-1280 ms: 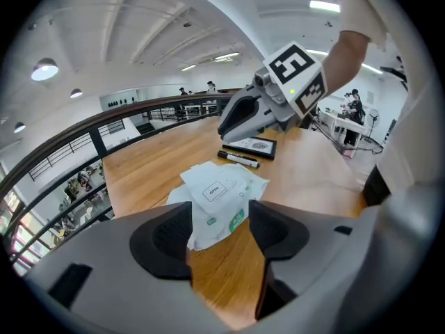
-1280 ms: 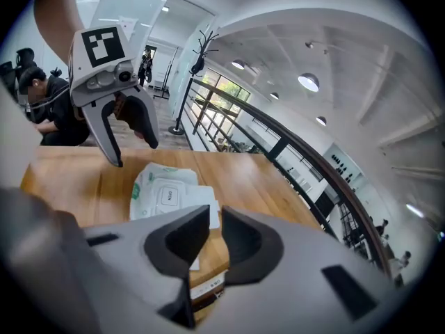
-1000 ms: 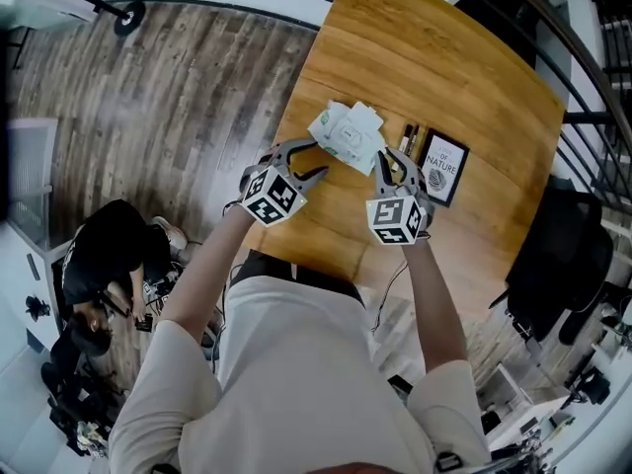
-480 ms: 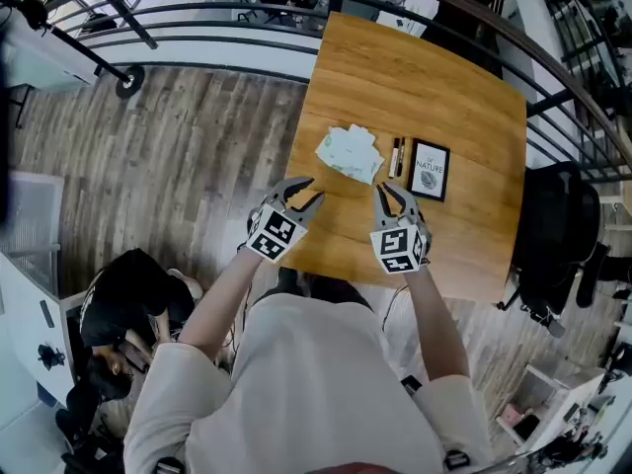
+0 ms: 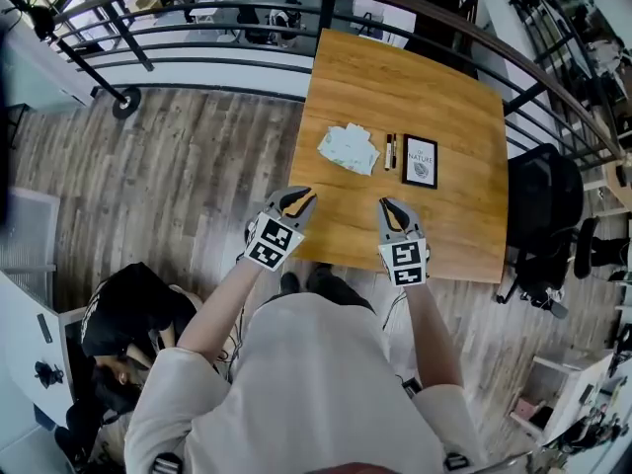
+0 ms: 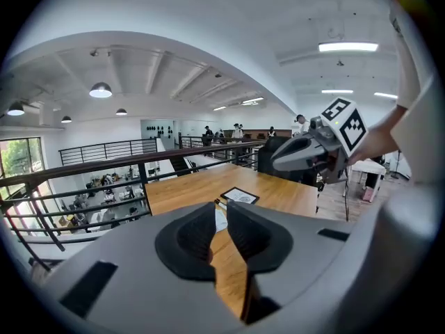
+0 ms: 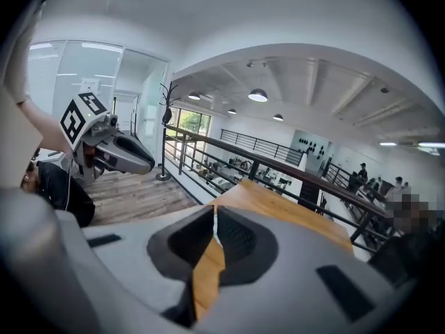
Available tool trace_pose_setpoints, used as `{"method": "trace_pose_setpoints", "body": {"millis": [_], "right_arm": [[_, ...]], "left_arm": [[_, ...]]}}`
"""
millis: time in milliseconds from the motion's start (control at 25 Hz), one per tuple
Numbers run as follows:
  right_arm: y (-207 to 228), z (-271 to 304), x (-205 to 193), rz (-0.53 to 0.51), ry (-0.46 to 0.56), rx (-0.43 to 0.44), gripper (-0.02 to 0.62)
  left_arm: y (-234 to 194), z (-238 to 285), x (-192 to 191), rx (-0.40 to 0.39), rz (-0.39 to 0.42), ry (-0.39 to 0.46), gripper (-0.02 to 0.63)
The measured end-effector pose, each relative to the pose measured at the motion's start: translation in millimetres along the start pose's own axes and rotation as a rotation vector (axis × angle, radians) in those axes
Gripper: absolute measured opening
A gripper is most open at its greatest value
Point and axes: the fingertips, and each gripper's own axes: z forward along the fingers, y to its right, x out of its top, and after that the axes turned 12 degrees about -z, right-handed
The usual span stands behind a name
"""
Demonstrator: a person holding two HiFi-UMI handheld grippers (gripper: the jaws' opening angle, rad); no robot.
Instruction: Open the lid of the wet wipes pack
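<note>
On the table (image 5: 395, 77): one wipes pack (image 5: 349, 148), two pens (image 5: 390, 151)

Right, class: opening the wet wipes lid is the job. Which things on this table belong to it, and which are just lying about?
Belongs to the job: wet wipes pack.
Just lying about: two pens; black-framed card.

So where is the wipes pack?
In the head view, the wet wipes pack lies on the wooden table, just left of two pens and a black-framed card.
</note>
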Motion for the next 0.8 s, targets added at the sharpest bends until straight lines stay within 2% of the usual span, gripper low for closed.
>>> {"method": "trace_pose_setpoints", "body": {"millis": [280, 440, 800], "right_arm": [[-19, -43, 13, -0.002, 0.043, -0.039, 0.008], [-20, -56, 20, 0.016, 0.079, -0.029, 0.008], [5, -94, 29, 0.054, 0.174, -0.026, 0.003]], "left_arm": [[22, -38, 8, 0.000, -0.026, 0.052, 0.014], [32, -48, 13, -0.001, -0.039, 0.078, 0.005], [62, -72, 47, 0.030, -0.077, 0.141, -0.006]]}}
